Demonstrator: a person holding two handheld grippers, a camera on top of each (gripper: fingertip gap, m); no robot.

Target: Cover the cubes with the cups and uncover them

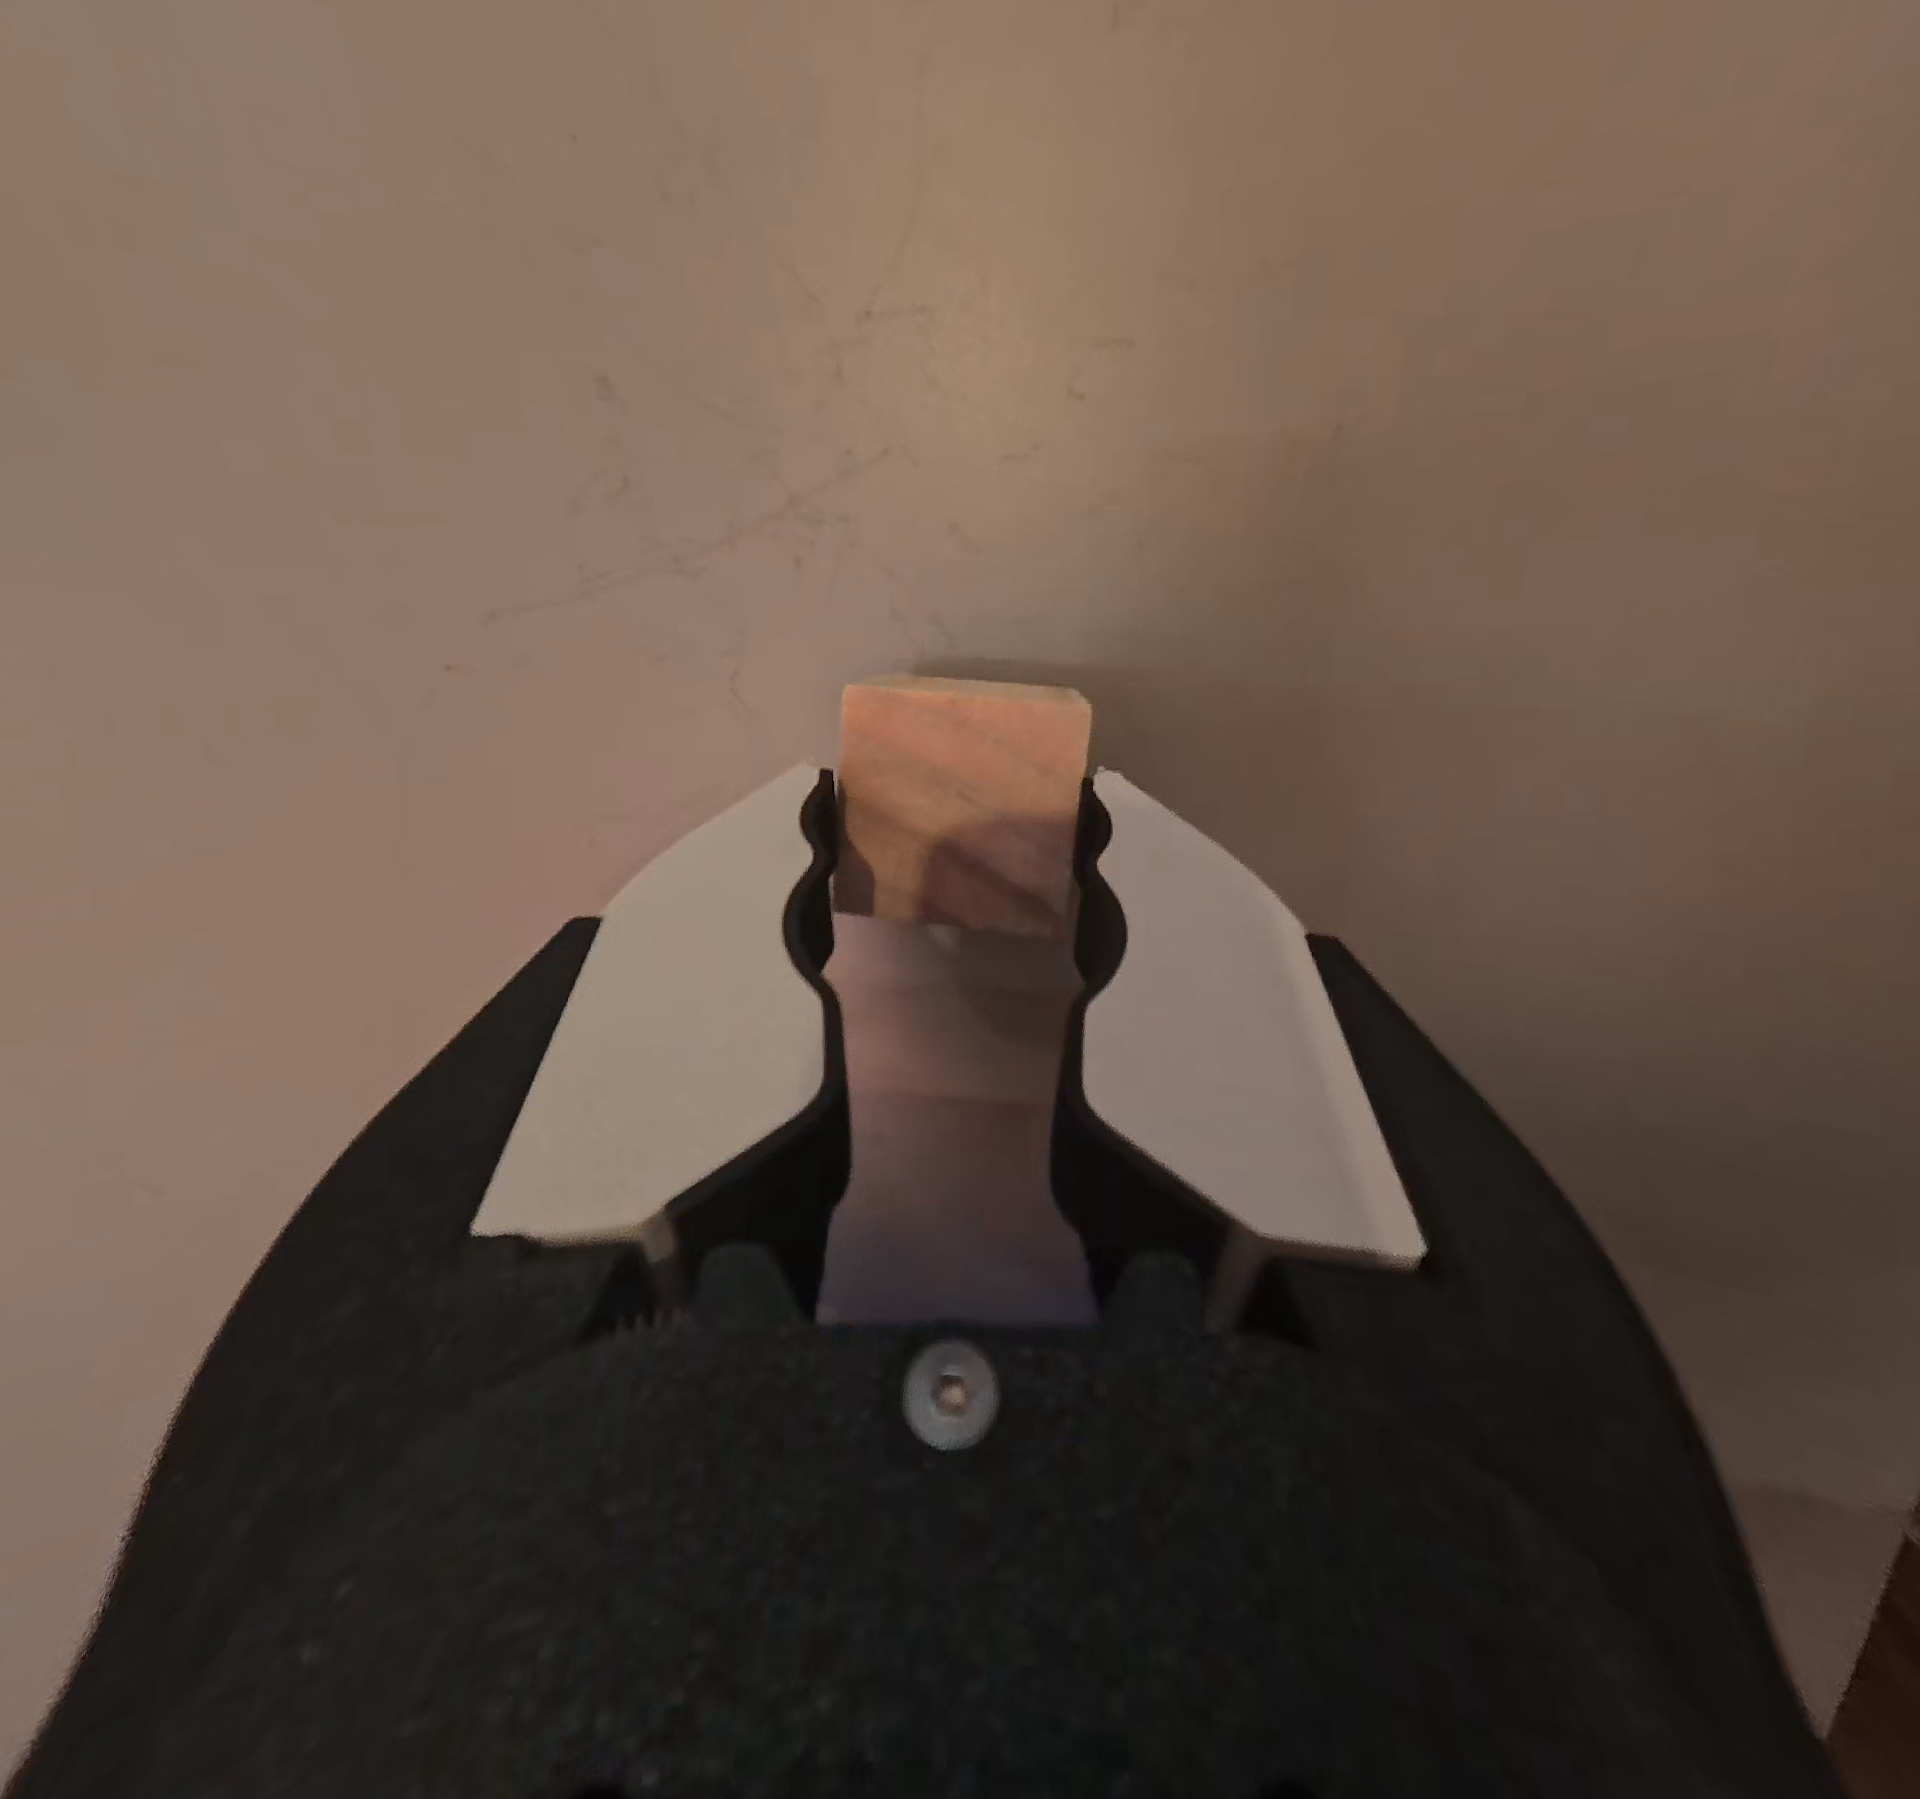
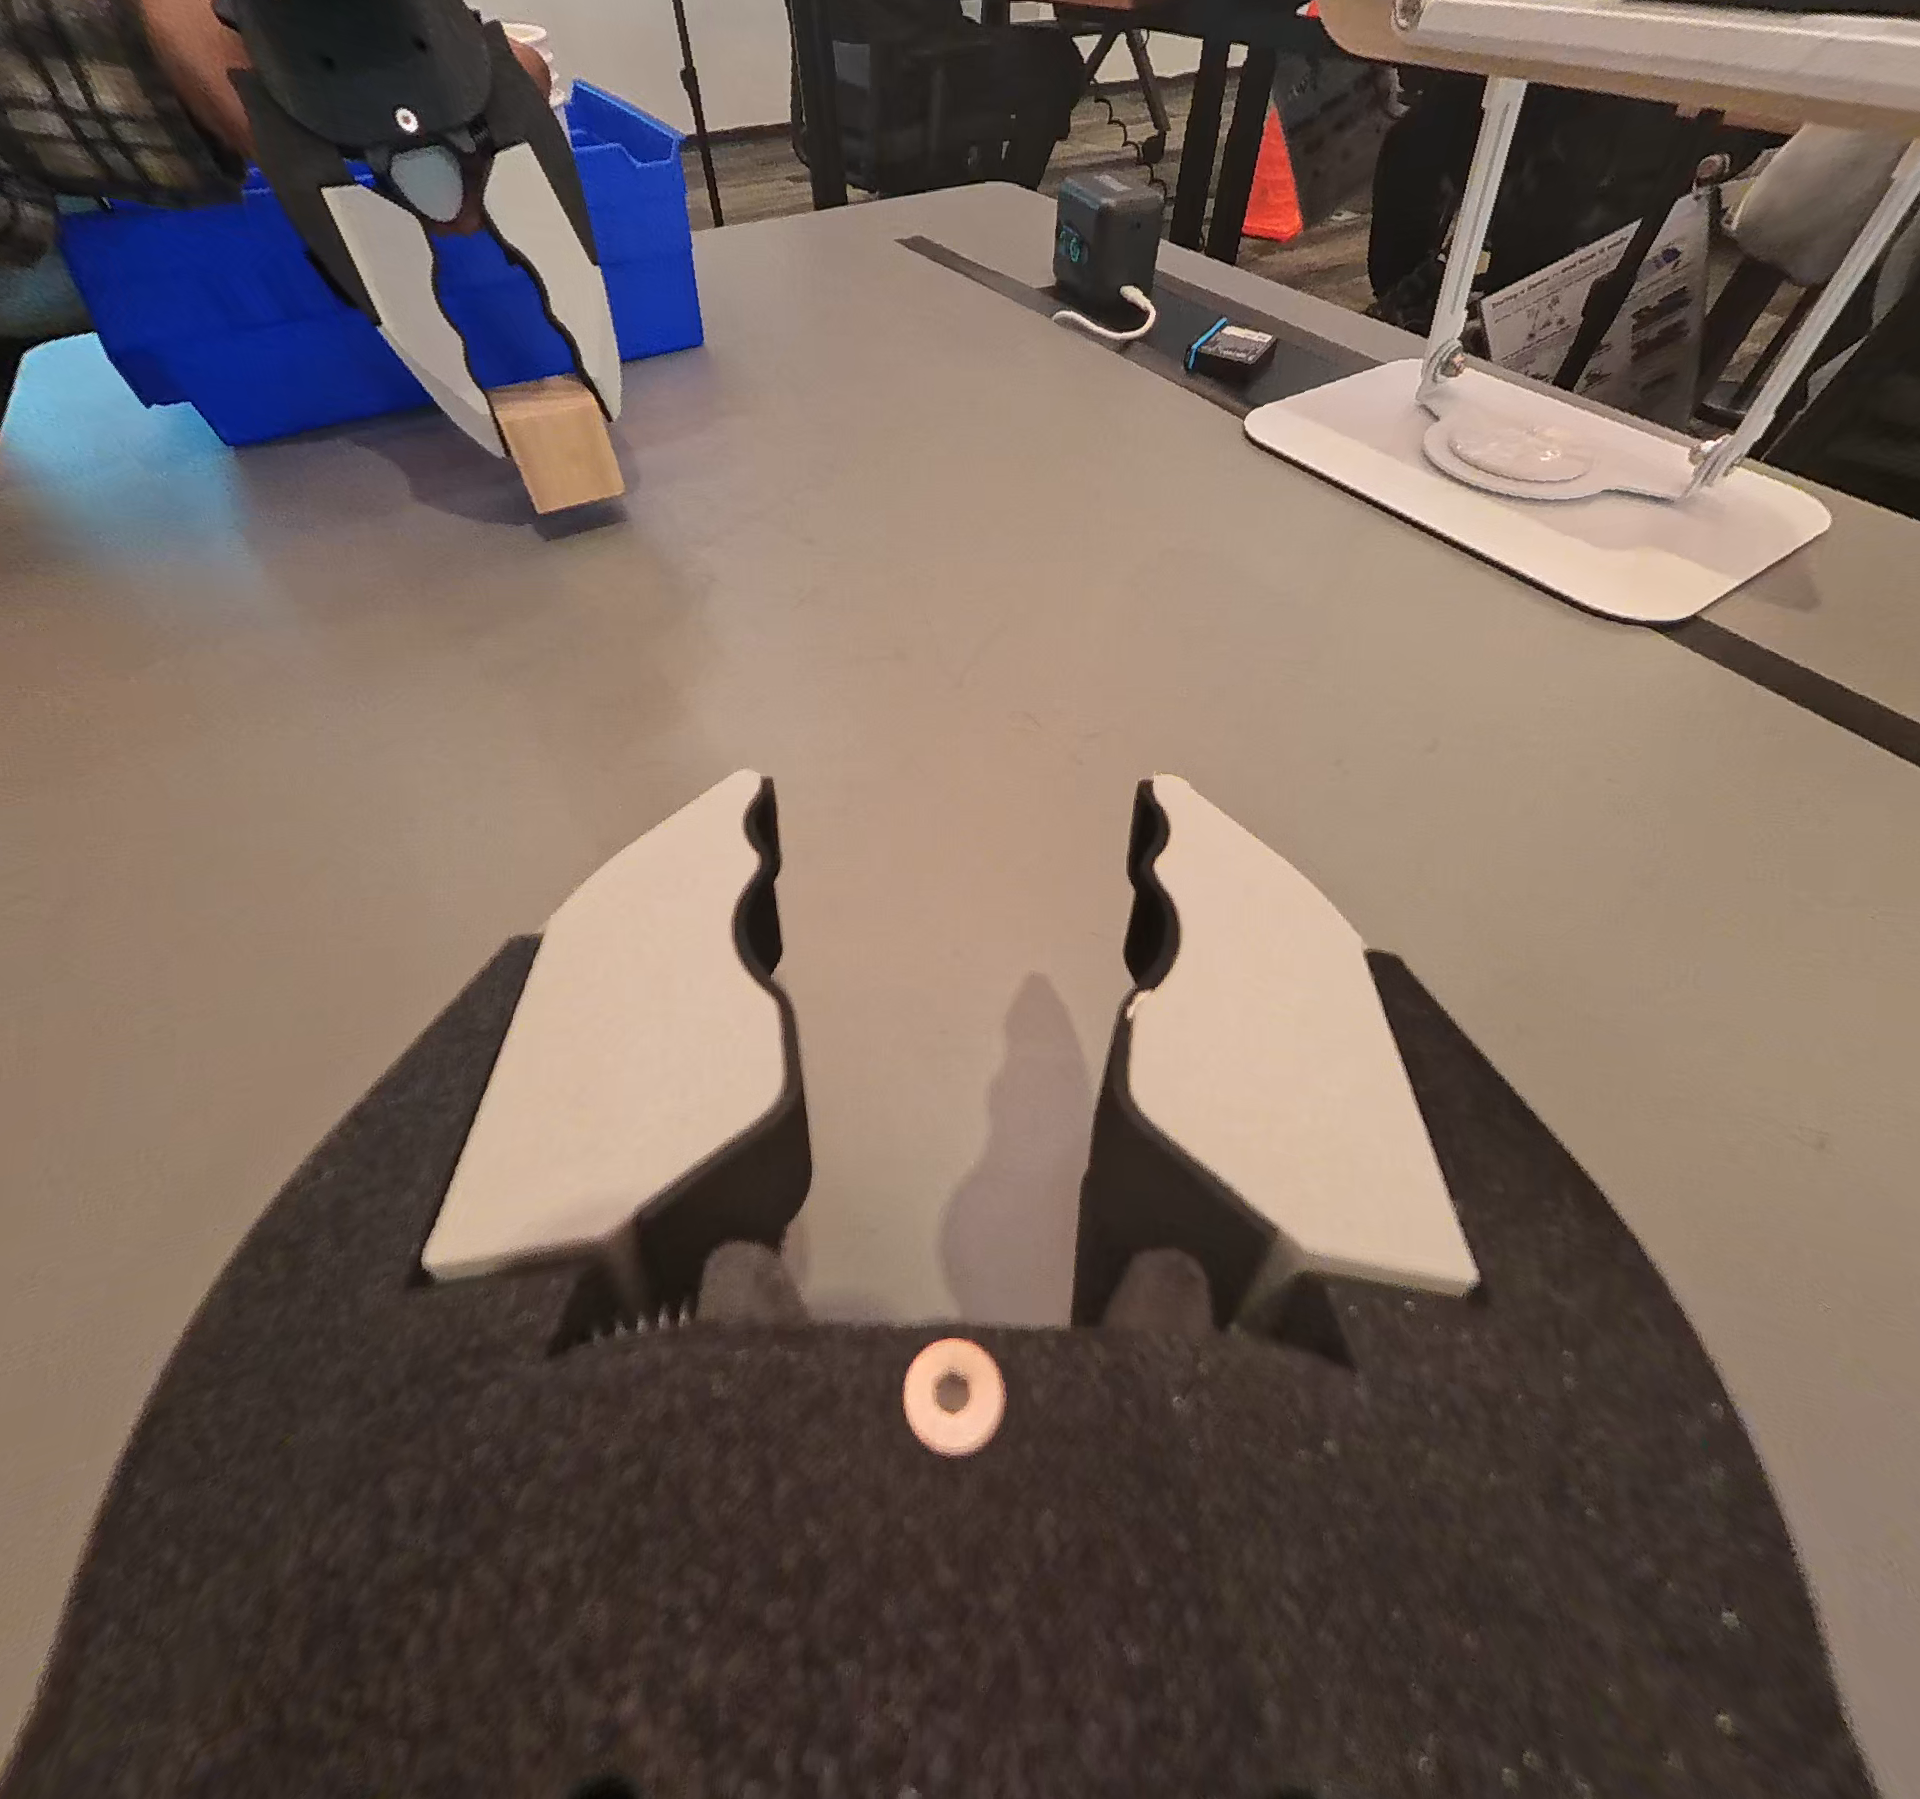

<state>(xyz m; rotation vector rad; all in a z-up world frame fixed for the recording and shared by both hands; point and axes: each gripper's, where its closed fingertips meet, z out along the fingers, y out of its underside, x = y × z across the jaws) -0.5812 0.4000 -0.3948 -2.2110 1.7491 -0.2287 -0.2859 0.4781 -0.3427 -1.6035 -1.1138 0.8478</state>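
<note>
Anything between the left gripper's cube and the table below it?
Nothing visible. The left gripper holds the wooden cube just over bare grey table; the blue bin sits behind it, off the path.

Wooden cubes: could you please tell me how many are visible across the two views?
1. The wooden cube is clamped between the left gripper fingers, just above the grey table near the blue bin. Others may be hidden.

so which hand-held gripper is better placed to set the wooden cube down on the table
Left. The left hand-held gripper is already shut on the wooden cube, tilted just above the grey table. The right hand-held gripper is open, empty and well away from it.
</note>
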